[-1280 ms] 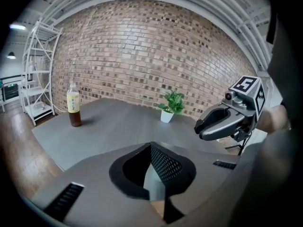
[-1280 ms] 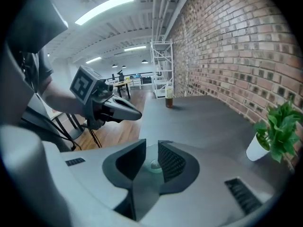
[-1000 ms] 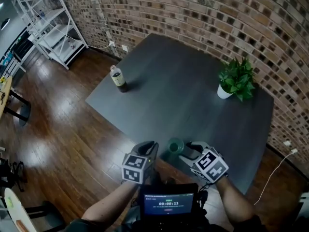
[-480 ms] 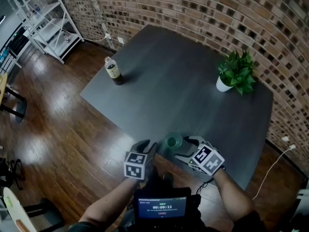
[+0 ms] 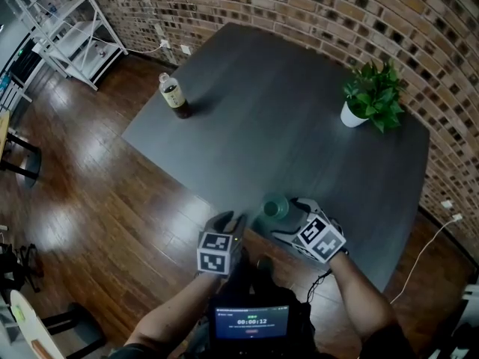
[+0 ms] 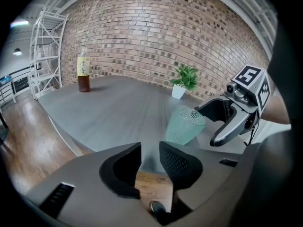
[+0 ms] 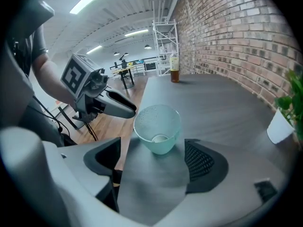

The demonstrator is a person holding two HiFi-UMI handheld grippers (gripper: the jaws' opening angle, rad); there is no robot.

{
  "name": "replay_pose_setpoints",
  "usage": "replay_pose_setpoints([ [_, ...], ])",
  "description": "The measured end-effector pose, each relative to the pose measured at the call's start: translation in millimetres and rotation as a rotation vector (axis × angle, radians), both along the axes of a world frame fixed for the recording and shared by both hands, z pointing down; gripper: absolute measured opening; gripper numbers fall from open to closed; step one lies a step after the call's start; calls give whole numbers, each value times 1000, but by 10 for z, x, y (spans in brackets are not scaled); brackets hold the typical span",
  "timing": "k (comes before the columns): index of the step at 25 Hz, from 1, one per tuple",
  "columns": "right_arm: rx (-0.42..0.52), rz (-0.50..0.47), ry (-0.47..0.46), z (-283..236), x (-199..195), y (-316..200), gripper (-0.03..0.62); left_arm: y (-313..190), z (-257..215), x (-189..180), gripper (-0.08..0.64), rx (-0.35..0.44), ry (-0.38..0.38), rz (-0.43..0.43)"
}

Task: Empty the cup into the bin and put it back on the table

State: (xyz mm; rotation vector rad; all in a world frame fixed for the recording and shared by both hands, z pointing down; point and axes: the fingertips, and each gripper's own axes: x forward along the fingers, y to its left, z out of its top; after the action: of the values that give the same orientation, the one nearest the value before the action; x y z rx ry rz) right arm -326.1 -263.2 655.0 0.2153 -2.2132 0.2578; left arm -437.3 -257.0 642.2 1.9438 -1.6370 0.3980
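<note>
Right gripper [image 7: 154, 153]: fingers [image 7: 202, 161] spread wide, having just been opening; nothing pressed between them.
Cup [image 7: 157, 126]: upright on the table [image 7: 227, 103], just ahead of the right fingers' tips and in line with their gap, untouched; I cannot tell whether it holds anything.
Left gripper [image 6: 150, 150]: fingers parted after just opening, empty; cup ahead and to their right.
Table edge: just left of the cup, seen from the right fingers.
Bin: not in view.
Step, by my judgement: take the cup.
Doing it well: slide forward until both pads flank the wall below the rim, close squarely, lift upright; never nudge it edgeward.
</note>
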Motion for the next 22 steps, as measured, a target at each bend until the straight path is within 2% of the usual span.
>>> replay_pose_setpoints([
  [6, 41, 4, -7, 135, -96, -10, 433, -18, 81, 67, 120, 10, 5, 16],
  [10, 62, 40, -50, 167, -162, -87, 433, 16, 169, 97, 120, 6, 22, 17],
  [14, 87, 34, -88, 170, -223, -117, 433, 11, 181, 147, 120, 12, 20, 41],
  [22, 181, 85, -238, 100, -386, -182, 433, -12, 176, 119, 120, 66, 18, 44],
])
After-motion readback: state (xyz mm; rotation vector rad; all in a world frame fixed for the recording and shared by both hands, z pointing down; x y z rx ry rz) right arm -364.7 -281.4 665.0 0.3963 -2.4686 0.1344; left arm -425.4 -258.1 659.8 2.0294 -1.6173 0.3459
